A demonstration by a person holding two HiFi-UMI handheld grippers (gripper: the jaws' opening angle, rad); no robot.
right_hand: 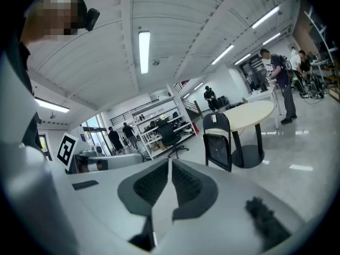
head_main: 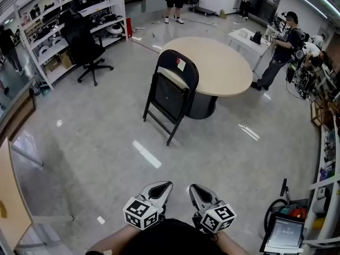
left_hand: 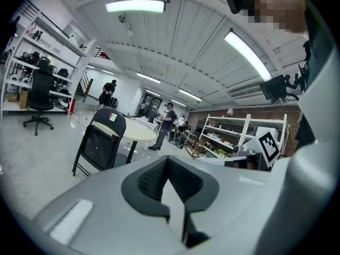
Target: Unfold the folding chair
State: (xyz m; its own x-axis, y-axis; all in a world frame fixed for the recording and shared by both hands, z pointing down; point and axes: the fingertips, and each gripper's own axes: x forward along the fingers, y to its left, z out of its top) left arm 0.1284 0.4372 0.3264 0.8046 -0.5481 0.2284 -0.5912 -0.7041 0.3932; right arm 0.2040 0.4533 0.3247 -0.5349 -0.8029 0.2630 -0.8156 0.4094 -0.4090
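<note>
The black folding chair (head_main: 171, 92) stands on the grey floor against the near edge of the round table, well ahead of me. Its seat panel is up against the back and a white label sits on the backrest. It also shows as a small shape in the left gripper view (left_hand: 101, 142) and the right gripper view (right_hand: 218, 142). My left gripper (head_main: 166, 187) and right gripper (head_main: 194, 189) are side by side at the bottom of the head view, far short of the chair. Both point toward it. Each has its jaws together, left (left_hand: 168, 162) and right (right_hand: 170, 164), with nothing between them.
A beige round table (head_main: 223, 68) on a dark pedestal stands right behind the chair. A black office chair (head_main: 85, 47) and white shelving (head_main: 53, 25) are at far left. A person (head_main: 279, 52) stands at a desk far right. A cart with a screen (head_main: 284, 232) is near right.
</note>
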